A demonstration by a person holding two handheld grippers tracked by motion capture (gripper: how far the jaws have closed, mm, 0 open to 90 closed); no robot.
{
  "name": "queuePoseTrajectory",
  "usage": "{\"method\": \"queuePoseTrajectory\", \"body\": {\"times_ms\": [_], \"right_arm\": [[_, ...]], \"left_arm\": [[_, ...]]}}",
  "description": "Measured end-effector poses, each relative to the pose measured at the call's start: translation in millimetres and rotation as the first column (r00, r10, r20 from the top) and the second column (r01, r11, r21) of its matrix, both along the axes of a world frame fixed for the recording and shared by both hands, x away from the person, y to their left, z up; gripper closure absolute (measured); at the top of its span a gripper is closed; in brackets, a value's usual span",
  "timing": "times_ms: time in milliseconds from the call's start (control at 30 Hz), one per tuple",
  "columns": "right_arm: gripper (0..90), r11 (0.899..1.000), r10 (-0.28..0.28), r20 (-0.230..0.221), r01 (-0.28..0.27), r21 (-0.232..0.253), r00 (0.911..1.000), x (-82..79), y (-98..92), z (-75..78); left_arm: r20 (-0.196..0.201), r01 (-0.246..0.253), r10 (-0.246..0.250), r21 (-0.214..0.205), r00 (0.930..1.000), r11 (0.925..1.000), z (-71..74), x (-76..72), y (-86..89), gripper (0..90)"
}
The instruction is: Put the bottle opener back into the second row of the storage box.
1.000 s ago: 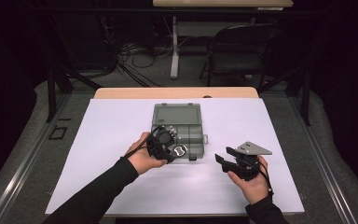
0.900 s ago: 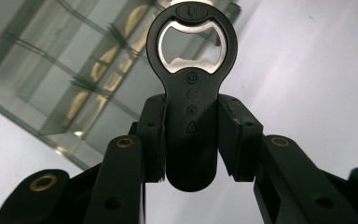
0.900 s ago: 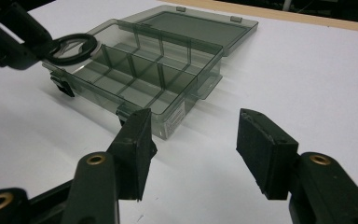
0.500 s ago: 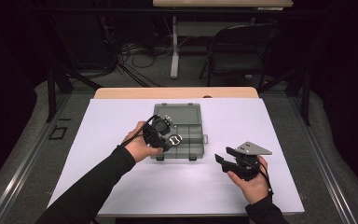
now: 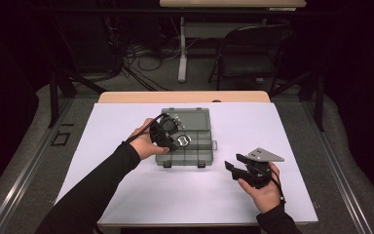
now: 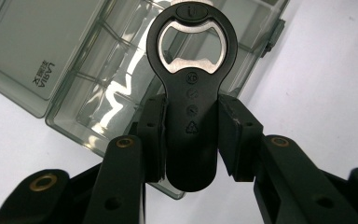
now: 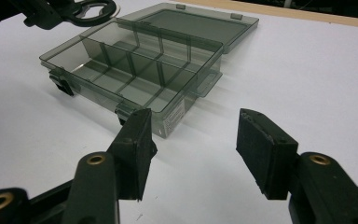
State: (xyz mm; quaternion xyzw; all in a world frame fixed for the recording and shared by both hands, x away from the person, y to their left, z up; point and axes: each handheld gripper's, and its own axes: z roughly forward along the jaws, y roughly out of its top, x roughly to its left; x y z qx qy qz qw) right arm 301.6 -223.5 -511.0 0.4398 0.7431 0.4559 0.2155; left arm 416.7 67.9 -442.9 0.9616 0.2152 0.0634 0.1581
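Left gripper view: we see our left gripper (image 6: 193, 140) clamping a black bottle opener (image 6: 193, 93) above the open organizer box (image 6: 98, 88); our right gripper (image 7: 193, 149), beside the box, gapes empty.

The bottle opener (image 6: 192, 116) is black with a bare silver metal mouth. The compartment box (image 7: 135, 70) is smoke-grey, see-through plastic with small dark lettering on its lid. The worktop (image 5: 126, 195) is white, perhaps faintly lilac in the high view, with a tan wooden far edge. Both grippers are black with brass-coloured rivets; the right gripper (image 5: 235, 164) carries a grey plate.
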Motion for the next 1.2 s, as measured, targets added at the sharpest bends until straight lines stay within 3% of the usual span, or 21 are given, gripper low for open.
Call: {"method": "queuePoseTrajectory", "body": {"times_ms": [333, 600, 1200], "right_arm": [[45.6, 1.0, -0.001, -0.007, 0.001, 0.006, 1.0, 0.4, -0.2, -0.7], [45.6, 1.0, -0.005, -0.003, 0.005, 0.012, 1.0, 1.1, -0.5, -2.0], [45.6, 1.0, -0.001, -0.017, 0.001, 0.018, 0.9999, 1.7, -2.5, -2.3]], "left_arm": [[-0.01, 0.065, -0.064, 0.031, 0.9979, 0.9974, -11.4, 4.1, -8.2, 64.2], [-0.024, 0.089, -0.088, 0.065, 0.9958, 0.9939, -23.6, 8.9, -15.7, 64.2], [-0.046, 0.117, -0.113, 0.077, 0.9925, 0.9902, -41.0, 15.3, -25.9, 64.2]]}}
